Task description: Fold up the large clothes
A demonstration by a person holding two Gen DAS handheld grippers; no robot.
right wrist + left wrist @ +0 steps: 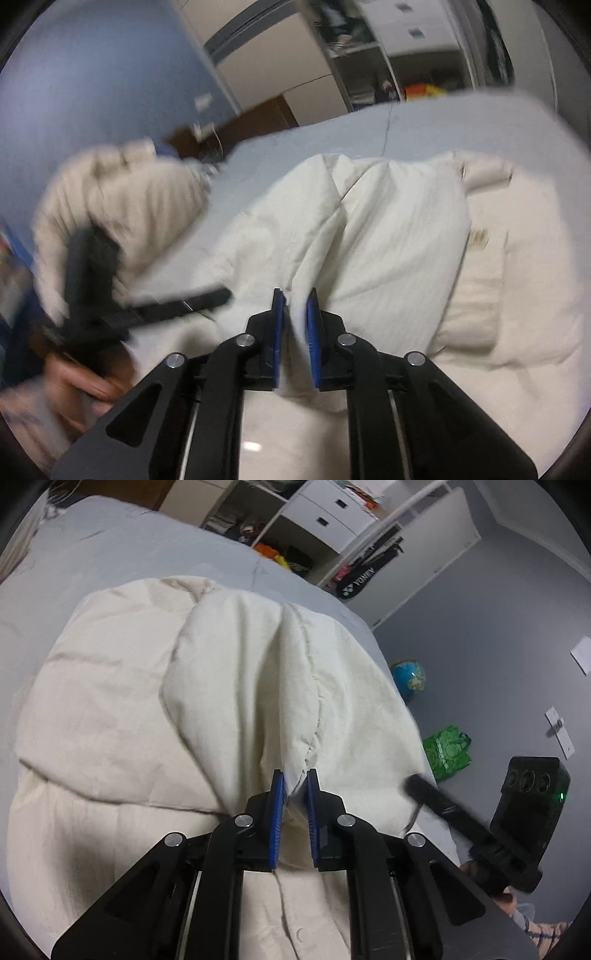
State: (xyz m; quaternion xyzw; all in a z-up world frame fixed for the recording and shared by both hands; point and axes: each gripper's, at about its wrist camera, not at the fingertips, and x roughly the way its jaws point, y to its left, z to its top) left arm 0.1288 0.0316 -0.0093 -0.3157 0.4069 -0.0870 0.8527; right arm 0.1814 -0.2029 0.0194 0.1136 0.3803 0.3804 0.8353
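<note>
A large cream garment (110, 720) lies spread and partly folded over on a light blue bed (110, 561). My left gripper (295, 788) is shut on a raised fold of its cloth, which is pinched between the blue pads. The other gripper's black fingers (436, 801) reach to the garment's right edge. In the right wrist view the cream garment (388, 240) shows a small label, and my right gripper (295, 306) is shut on a ridge of its cloth. The left gripper's fingers (192, 301) appear blurred at the left, held by a hand (85, 384).
Beyond the bed stand white shelves with drawers (325, 517) and a black racket bag (365, 579). A globe (408, 675) and a green bag (445, 753) sit on the grey floor to the right. A blurred cream bundle (122, 192) lies at the bed's far left.
</note>
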